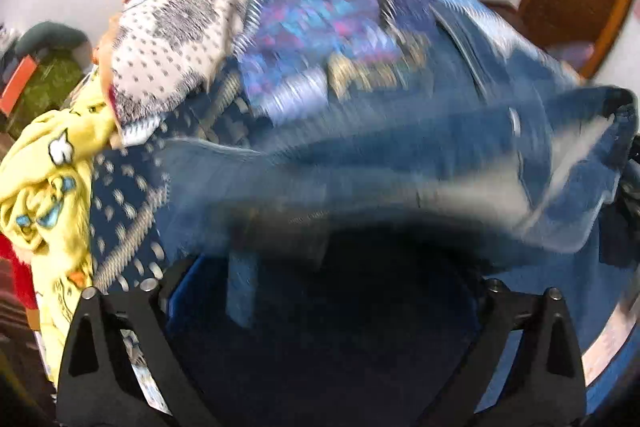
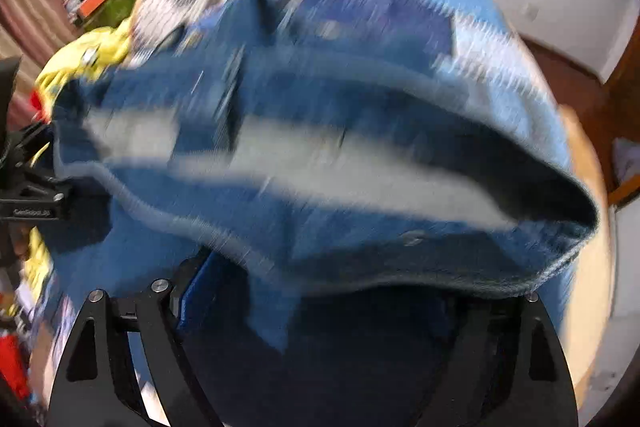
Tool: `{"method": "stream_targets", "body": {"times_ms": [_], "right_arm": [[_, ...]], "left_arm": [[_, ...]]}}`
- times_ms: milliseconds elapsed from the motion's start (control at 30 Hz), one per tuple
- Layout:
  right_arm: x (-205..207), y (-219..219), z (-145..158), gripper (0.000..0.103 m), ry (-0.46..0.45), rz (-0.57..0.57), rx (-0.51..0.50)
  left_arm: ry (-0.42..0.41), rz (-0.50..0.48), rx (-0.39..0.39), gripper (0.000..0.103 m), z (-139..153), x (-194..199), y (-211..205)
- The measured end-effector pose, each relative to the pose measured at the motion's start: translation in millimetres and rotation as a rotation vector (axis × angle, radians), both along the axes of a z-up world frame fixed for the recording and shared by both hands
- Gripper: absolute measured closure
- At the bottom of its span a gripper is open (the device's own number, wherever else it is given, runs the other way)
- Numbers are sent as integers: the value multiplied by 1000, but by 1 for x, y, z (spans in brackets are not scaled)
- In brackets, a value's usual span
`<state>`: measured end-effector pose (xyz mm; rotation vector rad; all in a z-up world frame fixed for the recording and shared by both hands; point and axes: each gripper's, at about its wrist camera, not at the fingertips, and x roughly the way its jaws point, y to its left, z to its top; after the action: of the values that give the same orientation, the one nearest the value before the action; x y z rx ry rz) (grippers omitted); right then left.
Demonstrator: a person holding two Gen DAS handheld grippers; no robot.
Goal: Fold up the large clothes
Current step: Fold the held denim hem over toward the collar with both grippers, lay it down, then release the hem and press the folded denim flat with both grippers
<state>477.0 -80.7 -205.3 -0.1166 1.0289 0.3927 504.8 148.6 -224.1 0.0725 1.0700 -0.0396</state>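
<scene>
A: What does the denim garment (image 2: 320,155) look like?
B: Blurred blue denim with a pale inner lining, bunched and draped over both grippers, above the patterned bedspread (image 1: 320,19).
A: And the grippers?
B: The left gripper (image 1: 320,307) and right gripper (image 2: 320,315) both have denim between their fingers; I cannot tell whether either pinches it.
A: Containers?
B: None seen; yellow cloth (image 1: 52,187) lies at the bedspread's left edge.

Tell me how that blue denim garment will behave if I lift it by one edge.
The denim garment hangs in folds, so it will likely droop. Its thick hem suggests fair weight. It probably won't slip much.
</scene>
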Motion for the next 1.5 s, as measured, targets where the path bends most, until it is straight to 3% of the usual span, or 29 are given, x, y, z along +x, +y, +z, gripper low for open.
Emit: {"method": "stream_targets", "body": {"times_ms": [33, 100, 167, 233, 333, 533, 767, 900, 1000, 1167, 1267, 1400, 1500], "right_arm": [[15, -6, 8, 22, -19, -52, 20], [33, -18, 21, 22, -60, -179, 22], [35, -27, 39, 22, -135, -245, 34], [28, -34, 55, 21, -175, -269, 76], [7, -33, 71, 20, -197, -214, 135], [-37, 2, 72, 20, -191, -29, 151], [-74, 30, 29, 20, -116, 94, 84], [-77, 27, -7, 20, -28, 107, -20], [-73, 4, -23, 19, 15, 68, -39], [-79, -36, -15, 19, 11, 74, 43], [-86, -49, -10, 19, -35, 19, -22], [-89, -65, -7, 19, -24, 20, 23], [-95, -67, -3, 19, -48, 21, 0]], "left_arm": [[-36, 44, -2, 8, 12, 8, 8], [-145, 155, 110, 7, 37, 16, 20], [-233, 246, 146, 7, 61, 18, 36], [-264, 250, 110, 7, 76, 11, 45], [-281, 197, 68, 7, 86, -10, 45], [-235, 44, 41, 7, 67, -52, 11], [-138, -65, -27, 7, 19, -90, -38], [-79, -30, -26, 7, -16, -94, -48], [-107, -14, -17, 3, -32, -100, -43], [-166, 22, 26, 3, -28, -118, -28], [-168, 48, 10, 3, -26, -131, -17], [-191, 104, 65, 3, -19, -147, -3], [-189, 181, 17, 0, -18, -158, 20]]}}
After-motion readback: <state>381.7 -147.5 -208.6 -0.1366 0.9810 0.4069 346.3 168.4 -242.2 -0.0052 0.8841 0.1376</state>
